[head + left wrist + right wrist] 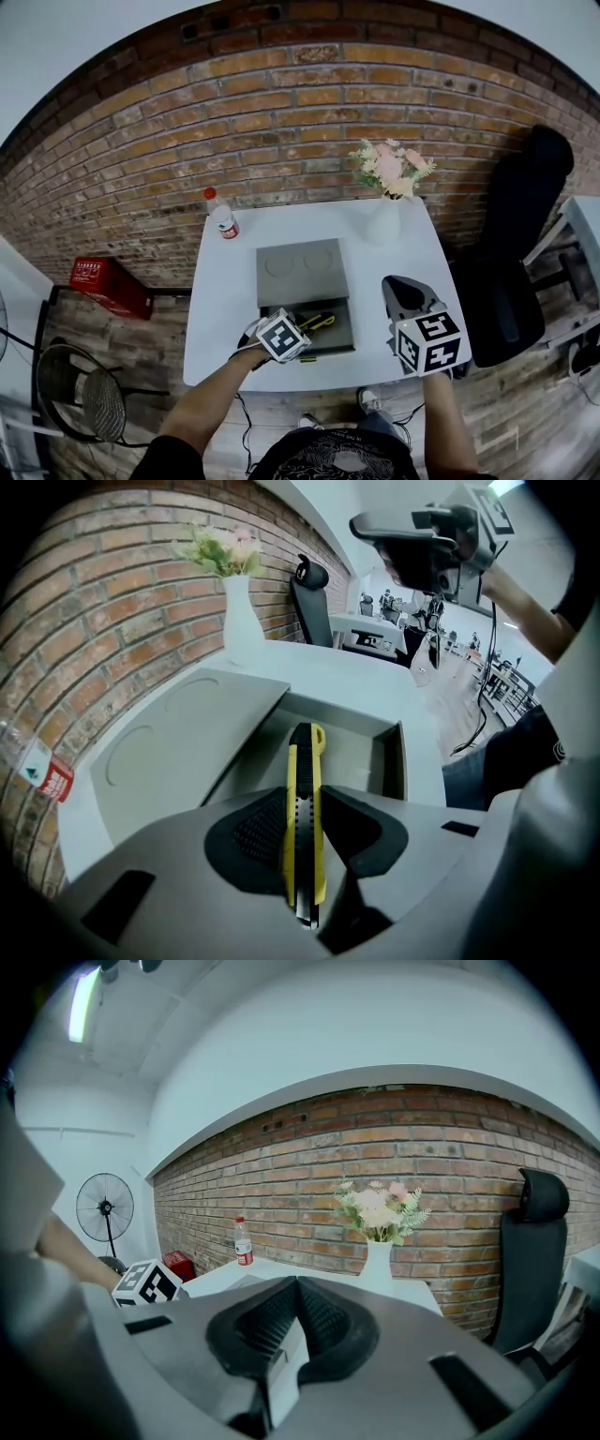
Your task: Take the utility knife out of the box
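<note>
The utility knife (305,827) is yellow and black, and my left gripper (305,797) is shut on its middle, both pads pressing its sides. Its far end points over the open grey box (361,747). In the head view the left gripper (298,328) reaches down into the box's tray (339,343), where the knife (320,322) shows as a yellow streak. The box's lid (300,267) lies flat behind the tray. My right gripper (403,292) hovers to the right of the box over the table, shut with nothing held; its pads (281,1312) meet at the tip.
On the white table (225,309) stand a white vase of flowers (386,220) at the back right and a plastic bottle (223,220) at the back left. A black office chair (516,244) is to the right, and a red crate (108,281) and a fan (84,394) are on the floor to the left.
</note>
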A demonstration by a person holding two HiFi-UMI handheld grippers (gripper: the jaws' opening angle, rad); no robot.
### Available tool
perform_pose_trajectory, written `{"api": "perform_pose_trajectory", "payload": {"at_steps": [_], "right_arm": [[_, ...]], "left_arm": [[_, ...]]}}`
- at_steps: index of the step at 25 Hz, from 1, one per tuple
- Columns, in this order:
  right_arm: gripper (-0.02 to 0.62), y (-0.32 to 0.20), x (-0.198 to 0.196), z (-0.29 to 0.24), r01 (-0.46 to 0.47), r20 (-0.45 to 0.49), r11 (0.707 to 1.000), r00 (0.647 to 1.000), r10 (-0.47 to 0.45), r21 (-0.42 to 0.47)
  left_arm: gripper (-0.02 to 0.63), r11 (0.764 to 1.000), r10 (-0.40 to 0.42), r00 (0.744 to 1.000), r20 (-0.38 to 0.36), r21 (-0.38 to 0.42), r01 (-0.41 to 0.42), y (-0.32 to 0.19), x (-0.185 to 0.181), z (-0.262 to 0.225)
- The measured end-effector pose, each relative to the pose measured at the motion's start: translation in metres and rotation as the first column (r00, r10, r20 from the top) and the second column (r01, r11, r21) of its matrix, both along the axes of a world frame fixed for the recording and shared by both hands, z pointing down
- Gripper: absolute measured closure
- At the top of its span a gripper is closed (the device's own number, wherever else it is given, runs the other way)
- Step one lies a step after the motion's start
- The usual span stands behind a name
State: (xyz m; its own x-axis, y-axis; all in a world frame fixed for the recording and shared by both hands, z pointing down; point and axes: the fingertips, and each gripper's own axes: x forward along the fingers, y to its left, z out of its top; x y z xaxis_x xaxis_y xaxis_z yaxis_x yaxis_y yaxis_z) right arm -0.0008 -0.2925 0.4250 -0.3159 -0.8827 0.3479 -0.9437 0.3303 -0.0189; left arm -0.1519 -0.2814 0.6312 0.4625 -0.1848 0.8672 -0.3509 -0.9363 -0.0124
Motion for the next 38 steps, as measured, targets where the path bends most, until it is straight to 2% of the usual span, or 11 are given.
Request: {"api": "perform_pose_trajectory", "payload": {"at_steps": [4,11,20,26,33,38], "right_arm": [[0.577,-0.003,-0.004,0.0,0.022,0.008,1.0,1.0,-0.022,0.001],[0.577,-0.014,-0.015,-0.003,0.082,0.019,0.997,0.996,-0.082,0.006],[0.577,-0.027,-0.03,-0.013,0.165,0.021,0.986,0.986,-0.165,0.029],[0.577,-0.031,-0.037,-0.019,0.211,0.03,0.977,0.977,-0.213,0.038],[0.577,-0.038,-0.042,-0.031,0.247,0.043,0.967,0.967,-0.25,0.059],[0.577,-0.04,-0.046,-0.038,0.266,0.047,0.961,0.962,-0.27,0.076]], "left_arm": [[0.477,0.999,-0.049,0.997,-0.055,-0.015,0.049,0.001,0.001,-0.007],[0.477,0.989,-0.139,0.981,-0.134,0.036,0.145,-0.007,-0.001,-0.041],[0.477,0.946,-0.262,0.933,-0.248,0.123,0.299,-0.03,-0.012,-0.093],[0.477,0.892,-0.328,0.875,-0.355,0.189,0.411,-0.042,-0.018,-0.135],[0.477,0.807,-0.393,0.792,-0.467,0.237,0.541,-0.053,-0.033,-0.18],[0.477,0.736,-0.431,0.718,-0.546,0.247,0.63,-0.054,-0.048,-0.208]]}}
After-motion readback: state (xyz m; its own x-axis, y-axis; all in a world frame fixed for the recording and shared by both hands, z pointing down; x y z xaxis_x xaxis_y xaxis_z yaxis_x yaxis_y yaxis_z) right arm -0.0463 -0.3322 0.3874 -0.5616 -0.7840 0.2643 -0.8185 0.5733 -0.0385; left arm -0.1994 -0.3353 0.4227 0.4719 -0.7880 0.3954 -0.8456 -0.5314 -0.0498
